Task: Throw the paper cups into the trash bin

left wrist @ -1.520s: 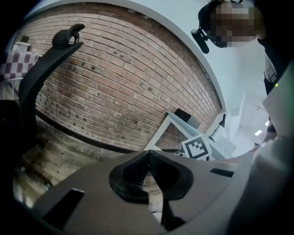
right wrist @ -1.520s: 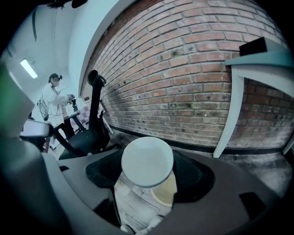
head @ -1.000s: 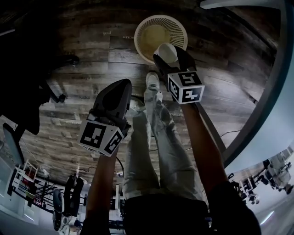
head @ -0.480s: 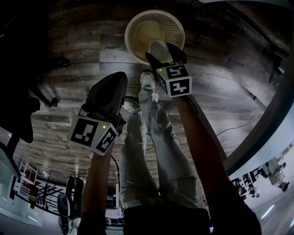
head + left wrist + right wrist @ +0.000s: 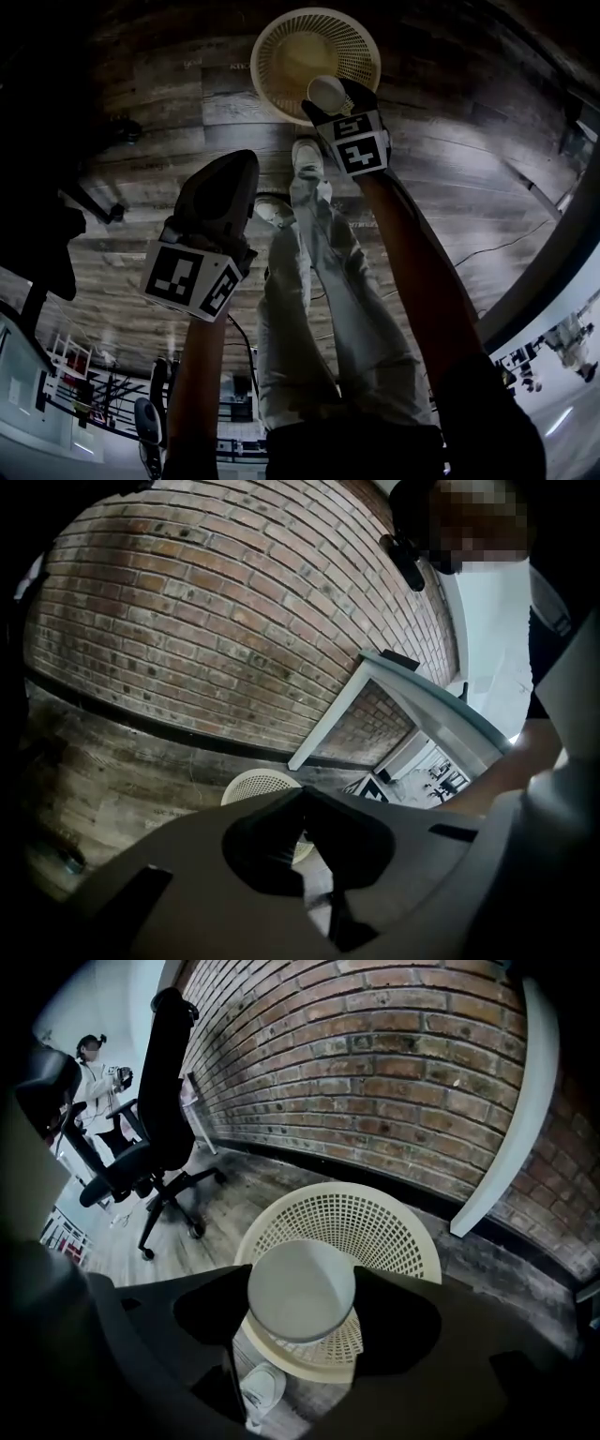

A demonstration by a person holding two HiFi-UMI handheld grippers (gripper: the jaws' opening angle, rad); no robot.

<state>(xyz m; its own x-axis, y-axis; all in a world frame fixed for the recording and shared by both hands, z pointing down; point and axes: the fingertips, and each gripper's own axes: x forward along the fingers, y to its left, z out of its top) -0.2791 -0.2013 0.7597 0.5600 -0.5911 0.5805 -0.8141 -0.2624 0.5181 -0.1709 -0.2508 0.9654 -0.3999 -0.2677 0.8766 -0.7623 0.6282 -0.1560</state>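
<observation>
Cream plastic mesh at the top of my head view, that's the bin (image 5: 281, 52), standing on the wood floor (image 5: 450, 187); my right gripper (image 5: 335, 97) hangs over its near rim, pinching a white paper cup (image 5: 325, 90); my left gripper (image 5: 240, 171) sits lower left, well apart from the bin. Left gripper view now: jaws pressed together, nothing between them; bin beyond the tips, brick wall (image 5: 216, 621) behind. Right gripper view: both jaws press the paper cup's sides, one round end facing me, right above the bin's open mouth; a white shoe (image 5: 261, 1389) shows below.
</observation>
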